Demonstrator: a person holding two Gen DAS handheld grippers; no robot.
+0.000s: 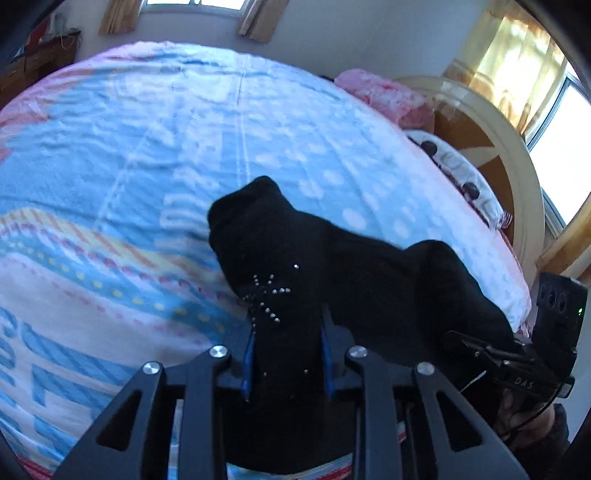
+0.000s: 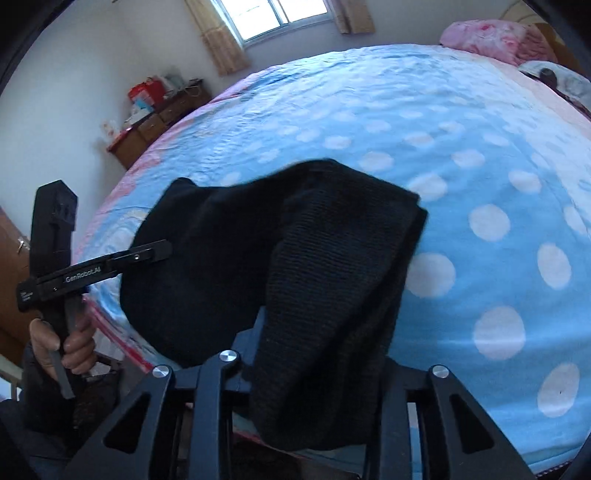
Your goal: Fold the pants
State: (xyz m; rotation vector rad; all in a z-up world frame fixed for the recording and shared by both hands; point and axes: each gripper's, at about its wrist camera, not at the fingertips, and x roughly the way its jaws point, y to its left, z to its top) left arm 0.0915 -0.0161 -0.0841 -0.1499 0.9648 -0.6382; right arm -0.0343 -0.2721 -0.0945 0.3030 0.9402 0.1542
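Note:
The black pants (image 1: 354, 269) are bunched and held up over the near edge of the bed (image 1: 147, 147); a rhinestone pattern shows on the cloth. My left gripper (image 1: 288, 332) is shut on a fold of them between its blue-padded fingers. My right gripper (image 2: 317, 332) is shut on a ribbed edge of the pants (image 2: 332, 251), which drapes over and hides its fingertips. In the right wrist view the left gripper (image 2: 162, 251) grips the pants at the left, held by a hand. In the left wrist view the right gripper (image 1: 476, 347) grips them at the right.
The bed has a blue polka-dot blanket (image 2: 480, 166). A pink quilt (image 1: 384, 96) and a patterned pillow (image 1: 465, 173) lie by the wooden headboard (image 1: 524, 177). A wooden dresser (image 2: 155, 125) with boxes stands by the far wall under a window (image 2: 273, 14).

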